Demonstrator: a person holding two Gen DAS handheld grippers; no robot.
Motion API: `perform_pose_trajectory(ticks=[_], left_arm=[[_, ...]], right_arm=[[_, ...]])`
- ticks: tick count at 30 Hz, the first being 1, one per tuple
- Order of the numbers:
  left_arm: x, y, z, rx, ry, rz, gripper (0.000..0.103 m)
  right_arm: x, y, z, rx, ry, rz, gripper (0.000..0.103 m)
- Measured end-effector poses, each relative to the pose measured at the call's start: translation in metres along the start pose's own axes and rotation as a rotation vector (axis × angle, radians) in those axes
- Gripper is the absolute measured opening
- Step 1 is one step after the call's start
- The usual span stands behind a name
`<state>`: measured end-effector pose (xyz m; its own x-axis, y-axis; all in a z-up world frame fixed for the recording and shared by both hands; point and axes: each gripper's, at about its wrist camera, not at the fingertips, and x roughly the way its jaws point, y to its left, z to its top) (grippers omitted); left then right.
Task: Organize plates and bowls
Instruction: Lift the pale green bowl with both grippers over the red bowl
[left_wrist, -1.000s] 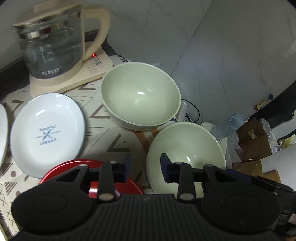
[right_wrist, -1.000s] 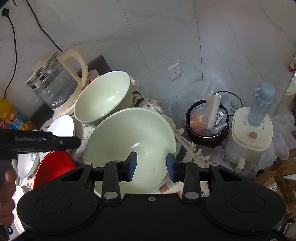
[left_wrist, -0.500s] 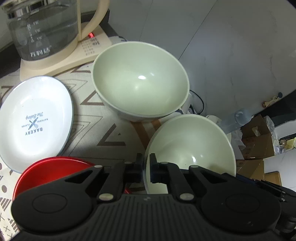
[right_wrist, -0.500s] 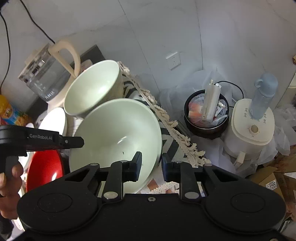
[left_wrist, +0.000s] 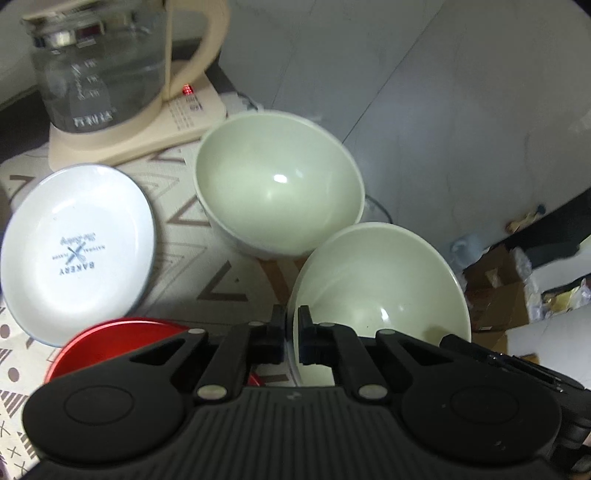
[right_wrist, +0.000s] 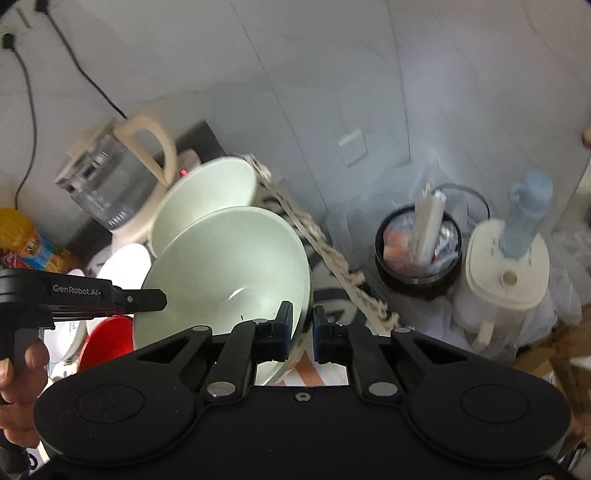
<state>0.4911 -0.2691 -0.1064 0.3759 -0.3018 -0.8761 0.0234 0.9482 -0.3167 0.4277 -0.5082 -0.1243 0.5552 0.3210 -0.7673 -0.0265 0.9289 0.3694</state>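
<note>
**Both grippers pinch the rim of one pale green bowl**

The left gripper has its jaws pressed onto the near left rim of the wide, pale green glazed bowl, one finger outside the wall and one inside; the right gripper pinches the same bowl at its right rim, again one finger on each side of the wall; the bowl looks empty apart from a few dark specks on the glaze, and it sits tilted in the right wrist view, its mouth turned towards the camera.

Just beyond it stands a second, deeper pale green bowl, also empty, with a bright highlight on its inner wall; whether the two bowls touch cannot be told.

To the left lies a white oval dish with a blue rim and "BAKERY" printed inside; it holds nothing; nearer the camera a glossy red round plate shows partly behind the left gripper's body; all of these rest on a beige patterned tablecloth.

At the back stands a clear glass kettle with a cream handle on its cream base.

Beyond the table edge the right wrist view shows a round black bin filled with wrappers and a white tube, and beside it a cream appliance carrying a pale blue bottle.
</note>
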Motion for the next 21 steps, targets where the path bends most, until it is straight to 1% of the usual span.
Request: perform_pose_trajectory(ticks=[3,9,12,21], left_arm=[[-0.018,0.002,0.002,0.0,-0.036,-0.019,0.005],[-0.048,0.015,-0.001,-0.016,-0.095,-0.023,0.005],[-0.061,0.024,-0.006,-0.032,-0.113,-0.019,0.005],[-0.093,0.055,-0.024,-0.071,-0.158,-0.011,0.005]], right_arm=[[-0.008,0.01,0.003,-0.021,-0.033,0.0,0.011],[-0.022,0.032,0.004,-0.048,-0.072,0.022,0.011],[-0.024,0.045,0.003,-0.077,-0.081,0.021,0.011],[-0.031,0.08,-0.012,-0.106,-0.09,0.046,0.011]])
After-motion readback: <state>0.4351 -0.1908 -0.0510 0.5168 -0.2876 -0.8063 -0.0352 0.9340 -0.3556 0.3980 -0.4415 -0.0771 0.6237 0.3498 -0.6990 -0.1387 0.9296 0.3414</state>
